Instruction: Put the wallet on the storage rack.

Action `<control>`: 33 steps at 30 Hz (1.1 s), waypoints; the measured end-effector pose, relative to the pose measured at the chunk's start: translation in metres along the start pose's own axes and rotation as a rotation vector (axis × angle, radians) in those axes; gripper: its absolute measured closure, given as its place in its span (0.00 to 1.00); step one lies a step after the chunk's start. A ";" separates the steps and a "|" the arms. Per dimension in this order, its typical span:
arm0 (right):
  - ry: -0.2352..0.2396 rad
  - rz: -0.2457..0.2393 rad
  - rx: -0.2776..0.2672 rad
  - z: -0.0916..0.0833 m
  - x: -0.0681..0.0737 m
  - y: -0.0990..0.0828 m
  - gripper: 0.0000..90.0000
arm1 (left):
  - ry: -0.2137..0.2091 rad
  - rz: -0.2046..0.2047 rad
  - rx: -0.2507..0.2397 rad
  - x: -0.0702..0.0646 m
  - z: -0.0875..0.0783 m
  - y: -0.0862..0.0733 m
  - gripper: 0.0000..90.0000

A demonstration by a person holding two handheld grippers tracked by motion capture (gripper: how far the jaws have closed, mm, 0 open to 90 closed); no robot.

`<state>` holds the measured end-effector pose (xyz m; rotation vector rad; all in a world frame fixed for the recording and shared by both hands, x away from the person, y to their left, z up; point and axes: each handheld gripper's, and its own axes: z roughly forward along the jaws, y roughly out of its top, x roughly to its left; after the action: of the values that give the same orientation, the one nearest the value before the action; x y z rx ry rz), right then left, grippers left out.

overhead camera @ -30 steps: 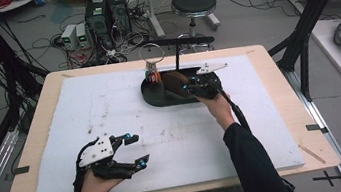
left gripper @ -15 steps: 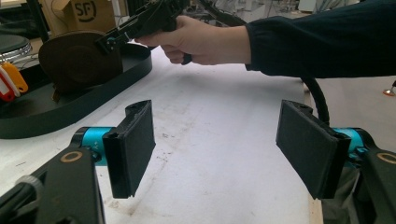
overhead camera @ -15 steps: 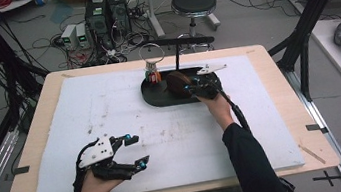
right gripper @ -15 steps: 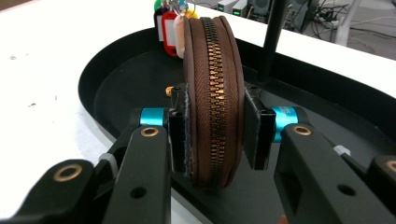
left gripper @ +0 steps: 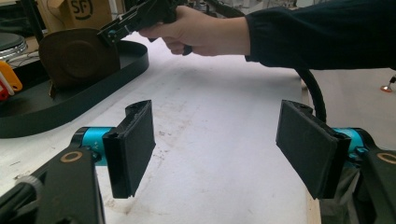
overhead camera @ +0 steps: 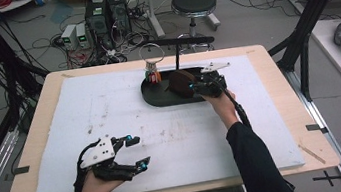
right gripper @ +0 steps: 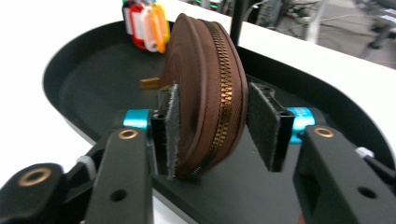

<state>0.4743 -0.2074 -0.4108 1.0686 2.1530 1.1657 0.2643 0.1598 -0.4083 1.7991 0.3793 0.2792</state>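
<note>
A round brown zip pouch [right gripper: 205, 88] stands on edge in a black oval tray [right gripper: 79, 84] at the far middle of the table [overhead camera: 279, 91]. My right gripper [right gripper: 212, 126] straddles the pouch [overhead camera: 180, 82]. Its jaws have just been opening: the left pad [right gripper: 168, 135] still touches the leather, while the right pad [right gripper: 266, 126] stands clear of the zip. The right gripper [overhead camera: 197, 88] reaches in from the tray's [overhead camera: 158, 97] right side. My left gripper [overhead camera: 137, 152] rests near the front left, open, with nothing between its pads [left gripper: 133, 144].
Coloured key tags [overhead camera: 154, 75] under a wire ring [overhead camera: 151, 53] stand at the tray's back left. A black post [overhead camera: 176, 60] with a crossbar rises behind the tray. A white mat [overhead camera: 110, 114] covers most of the table. A small brass piece [right gripper: 149, 83] lies in the tray.
The right hand has barely shifted at the tray, and the pouch shows a little more beside its gripper. The left hand and its gripper have stayed put.
</note>
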 end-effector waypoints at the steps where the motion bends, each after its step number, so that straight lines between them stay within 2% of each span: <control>1: -0.003 -0.002 -0.001 -0.002 -0.001 0.000 0.60 | 0.000 -0.002 0.000 0.000 0.000 0.000 0.31; 7: -0.030 -0.038 -0.001 -0.017 -0.003 0.003 0.55 | 0.005 0.001 -0.001 0.000 0.000 0.000 0.31; 15: 0.035 -0.027 -0.044 -0.057 -0.004 -0.003 0.47 | 0.019 0.000 0.001 0.004 0.001 0.000 0.31; 17: 0.048 -0.037 -0.052 -0.069 -0.004 -0.008 0.45 | 0.025 -0.003 0.005 0.004 0.001 0.000 0.31; 25: 0.101 -0.025 -0.085 -0.117 0.001 -0.035 0.39 | 0.034 -0.004 0.012 0.006 0.004 -0.001 0.31; 33: 0.127 -0.014 -0.085 -0.146 0.004 -0.066 0.34 | 0.078 -0.002 0.018 0.009 0.002 -0.002 0.30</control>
<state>0.3433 -0.2967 -0.3894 0.9647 2.1808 1.3388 0.2732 0.1618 -0.4112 1.8090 0.4395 0.3463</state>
